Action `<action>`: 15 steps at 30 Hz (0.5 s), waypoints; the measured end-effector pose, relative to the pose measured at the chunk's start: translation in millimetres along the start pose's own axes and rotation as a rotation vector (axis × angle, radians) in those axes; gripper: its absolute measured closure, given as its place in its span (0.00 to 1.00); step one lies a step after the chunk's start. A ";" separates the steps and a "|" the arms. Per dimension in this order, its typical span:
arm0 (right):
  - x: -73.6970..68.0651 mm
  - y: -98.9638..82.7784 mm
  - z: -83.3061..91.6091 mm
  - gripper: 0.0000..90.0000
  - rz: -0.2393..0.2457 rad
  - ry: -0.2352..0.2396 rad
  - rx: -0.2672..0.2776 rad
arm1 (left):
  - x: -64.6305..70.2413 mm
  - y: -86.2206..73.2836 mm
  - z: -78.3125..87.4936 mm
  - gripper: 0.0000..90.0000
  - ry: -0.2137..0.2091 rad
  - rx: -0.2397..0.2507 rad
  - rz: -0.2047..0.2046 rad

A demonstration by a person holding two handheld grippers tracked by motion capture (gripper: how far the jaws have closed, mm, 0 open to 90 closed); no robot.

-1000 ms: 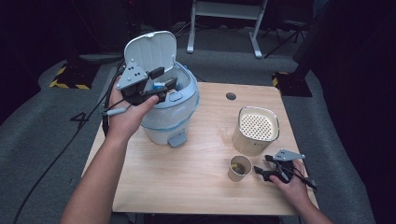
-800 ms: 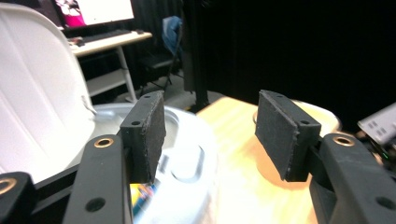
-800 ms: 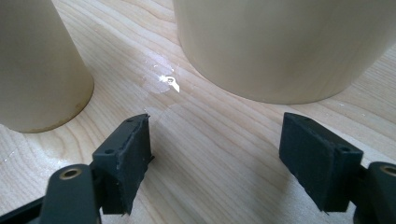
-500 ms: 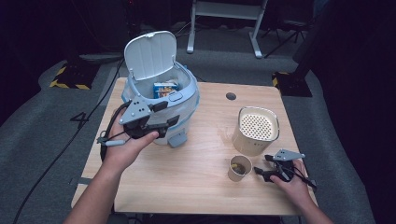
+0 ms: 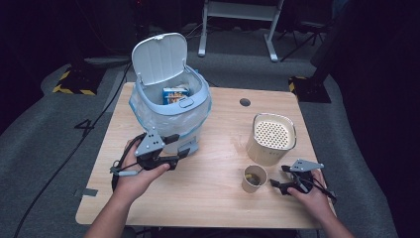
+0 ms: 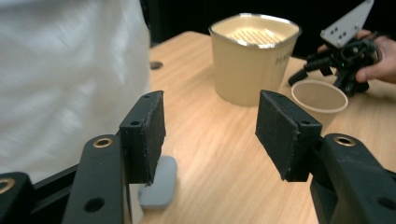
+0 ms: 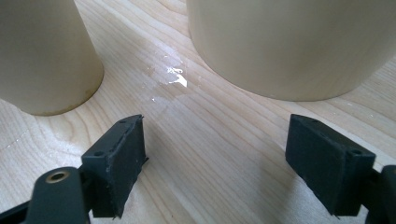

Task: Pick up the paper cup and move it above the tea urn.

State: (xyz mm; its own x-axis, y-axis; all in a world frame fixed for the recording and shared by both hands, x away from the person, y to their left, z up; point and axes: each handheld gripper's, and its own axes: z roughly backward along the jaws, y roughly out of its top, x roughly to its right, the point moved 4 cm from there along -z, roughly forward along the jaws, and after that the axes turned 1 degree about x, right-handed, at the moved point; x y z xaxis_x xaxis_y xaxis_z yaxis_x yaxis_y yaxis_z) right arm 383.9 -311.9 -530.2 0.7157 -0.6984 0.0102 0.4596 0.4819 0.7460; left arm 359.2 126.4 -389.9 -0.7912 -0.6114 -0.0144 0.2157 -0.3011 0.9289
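- High view: the left gripper (image 5: 176,148) sits at centre left on the light wooden surface (image 5: 218,198), jaws released, just before the pale blue lidded bin (image 5: 171,104) with its lid up. At lower right, the right gripper (image 5: 278,179) lies near the small beige paper cup (image 5: 254,178), before the cream perforated-top container (image 5: 273,139).
- Left gripper view: its jaws stand apart, empty; bin wall at left, container and cup at upper right.
- Right gripper view: jaws, just opening, hold nothing; cup upper left, container upper right.
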 end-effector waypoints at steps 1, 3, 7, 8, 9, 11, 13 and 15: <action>-0.1 0.1 0.5 0.22 0.007 -0.002 -0.003 | 1.1 -3.6 -2.4 0.47 -0.007 -0.007 0.006; -0.9 0.5 1.6 0.22 0.021 -0.002 -0.009 | 2.8 -10.8 -6.8 0.48 -0.010 -0.024 0.008; -2.1 0.3 4.2 0.27 0.035 0.008 -0.022 | 3.5 -20.2 -11.2 0.48 -0.014 -0.045 0.012; -2.2 0.3 4.8 0.27 0.039 0.008 -0.025 | 4.0 -26.2 -13.2 0.48 -0.011 -0.070 0.011; -2.2 0.3 4.8 0.27 0.039 0.008 -0.025 | 4.0 -26.2 -13.2 0.48 -0.011 -0.070 0.011; -3.1 0.4 6.0 0.27 0.042 0.011 -0.031 | 5.2 -33.4 -15.3 0.48 -0.007 -0.109 -0.002; -4.7 1.7 8.3 0.28 0.045 0.015 -0.028 | 7.2 -41.4 -17.9 0.48 -0.011 -0.146 -0.011; -7.1 3.6 11.1 0.29 0.034 0.032 -0.015 | 8.8 -50.7 -21.2 0.48 -0.019 -0.166 -0.014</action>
State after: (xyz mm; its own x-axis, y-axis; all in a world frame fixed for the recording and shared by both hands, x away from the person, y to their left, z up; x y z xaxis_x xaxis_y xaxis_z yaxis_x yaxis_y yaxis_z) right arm 374.7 -311.0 -520.3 0.7471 -0.6646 0.0142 0.4425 0.5131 0.7354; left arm 353.4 120.7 -445.0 -0.8052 -0.5928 -0.0181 0.2951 -0.4269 0.8548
